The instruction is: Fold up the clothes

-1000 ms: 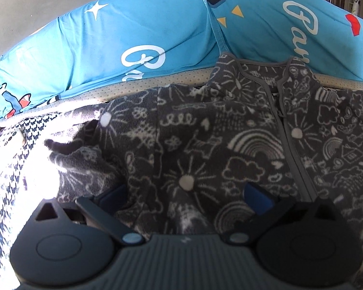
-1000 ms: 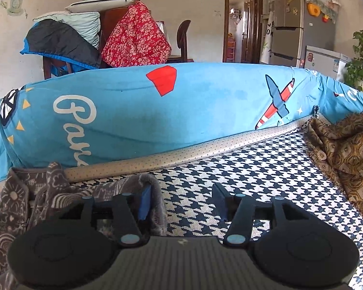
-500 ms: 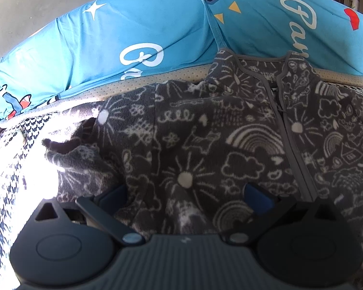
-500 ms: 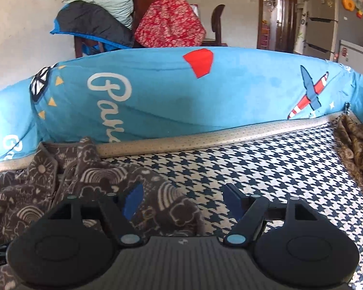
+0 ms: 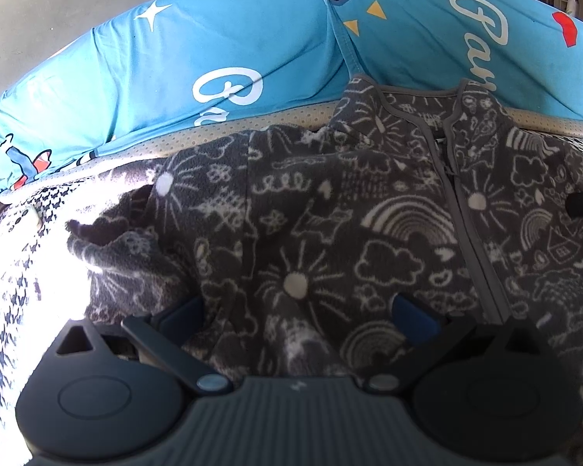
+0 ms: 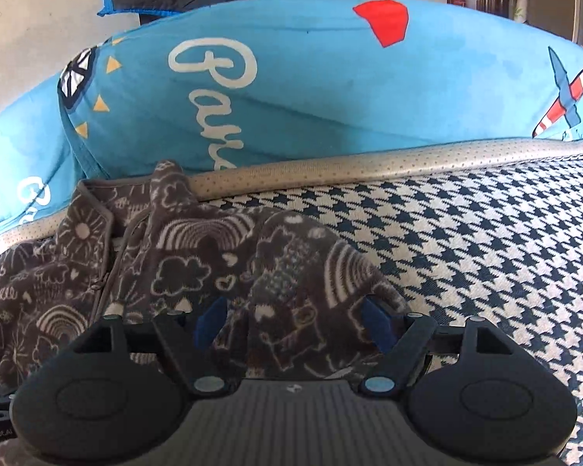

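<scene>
- The grey fleece jacket lies spread, zip up, on the houndstooth cover, its collar against the blue bolster.
- My left gripper stands wide open over the jacket's front, fleece bunched between the jaws but not pinched.
- My right gripper has just been opening; its jaws straddle a fleece fold without pressing it.

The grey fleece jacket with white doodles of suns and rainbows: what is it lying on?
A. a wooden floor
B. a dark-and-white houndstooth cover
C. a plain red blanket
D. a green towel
B: the grey fleece jacket is spread on the dark-and-white houndstooth cover, in front of the blue printed cushion.
</scene>
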